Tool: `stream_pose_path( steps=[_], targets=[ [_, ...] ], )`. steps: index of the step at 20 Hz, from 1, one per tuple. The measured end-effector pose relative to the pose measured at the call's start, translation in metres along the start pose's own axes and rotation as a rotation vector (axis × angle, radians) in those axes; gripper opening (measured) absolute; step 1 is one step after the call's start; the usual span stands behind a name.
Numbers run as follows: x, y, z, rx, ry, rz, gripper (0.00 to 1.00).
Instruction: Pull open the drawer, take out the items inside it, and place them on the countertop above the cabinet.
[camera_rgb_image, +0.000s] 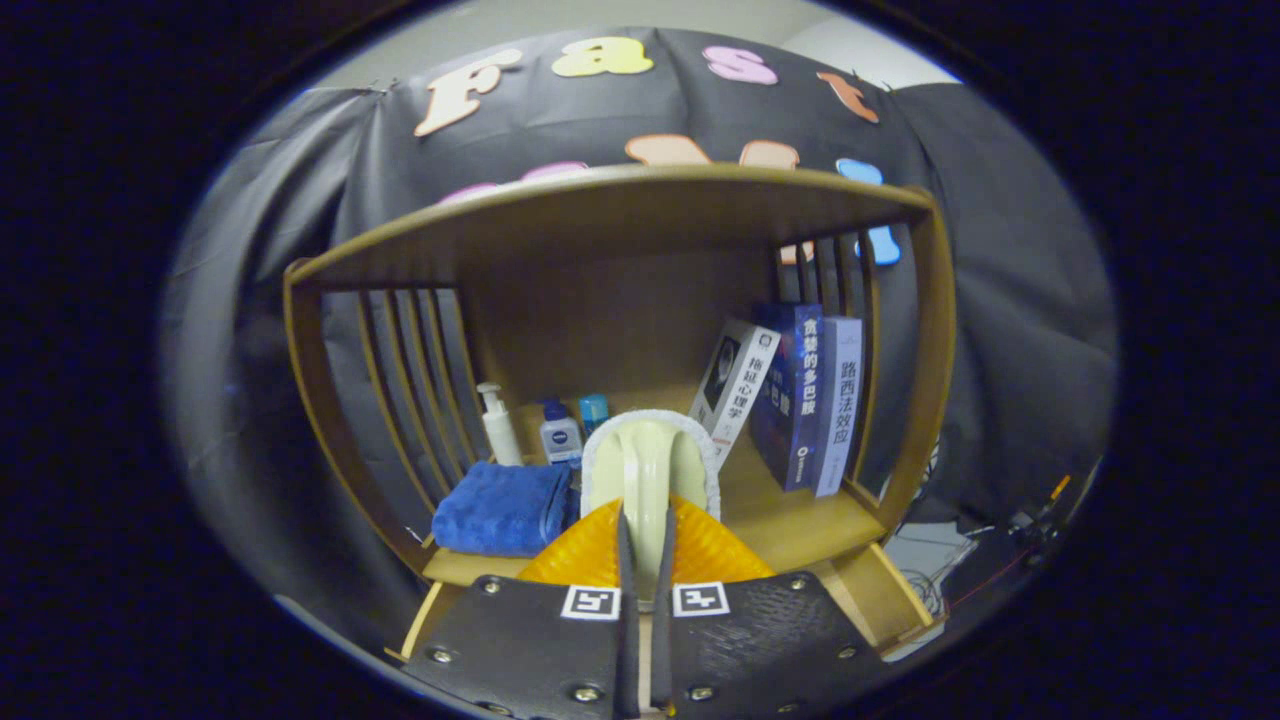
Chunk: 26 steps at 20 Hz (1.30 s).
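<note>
Both fingers (628, 560) of the gripper (645, 545) pinch a cream brush's (650, 460) handle, nearly closed; its long axis runs straight ahead, white-rimmed head over the wooden countertop (790, 520).

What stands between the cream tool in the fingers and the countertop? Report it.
Nothing visible blocks it. The gripper has its fingers shut on the cream tool, just above the countertop. Bare wood lies beside it, between the blue towel and the books.

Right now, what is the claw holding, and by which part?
The claw is shut on the cream brush, gripping its narrow handle end.
</note>
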<state>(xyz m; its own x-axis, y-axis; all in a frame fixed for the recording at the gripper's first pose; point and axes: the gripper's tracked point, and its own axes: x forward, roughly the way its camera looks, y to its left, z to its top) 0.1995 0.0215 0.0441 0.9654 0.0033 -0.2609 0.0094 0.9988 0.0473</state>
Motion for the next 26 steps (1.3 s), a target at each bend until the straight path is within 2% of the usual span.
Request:
stream_pose_path(
  steps=[2,8,9,12,13,16,22,24,25,26],
  targets=[
    [0.027,0.002,-0.015,-0.001,0.068,0.007,0.05],
    [0.101,-0.005,-0.092,-0.083,0.323,-0.045,0.05],
    [0.117,-0.004,-0.088,-0.080,0.277,-0.042,0.05],
    [0.143,-0.004,-0.099,-0.043,0.319,-0.031,0.06],
    [0.155,-0.001,-0.096,-0.018,0.296,-0.017,0.06],
    [0.169,0.004,-0.090,-0.040,0.267,0.040,0.08],
    [0.185,0.003,-0.087,0.019,0.243,0.038,0.08],
    [0.182,0.004,-0.089,0.009,0.245,0.050,0.17],
    [0.182,-0.002,-0.091,-0.011,0.239,0.028,0.23],
    [0.177,-0.004,-0.090,-0.021,0.227,0.013,0.24]
  ],
)
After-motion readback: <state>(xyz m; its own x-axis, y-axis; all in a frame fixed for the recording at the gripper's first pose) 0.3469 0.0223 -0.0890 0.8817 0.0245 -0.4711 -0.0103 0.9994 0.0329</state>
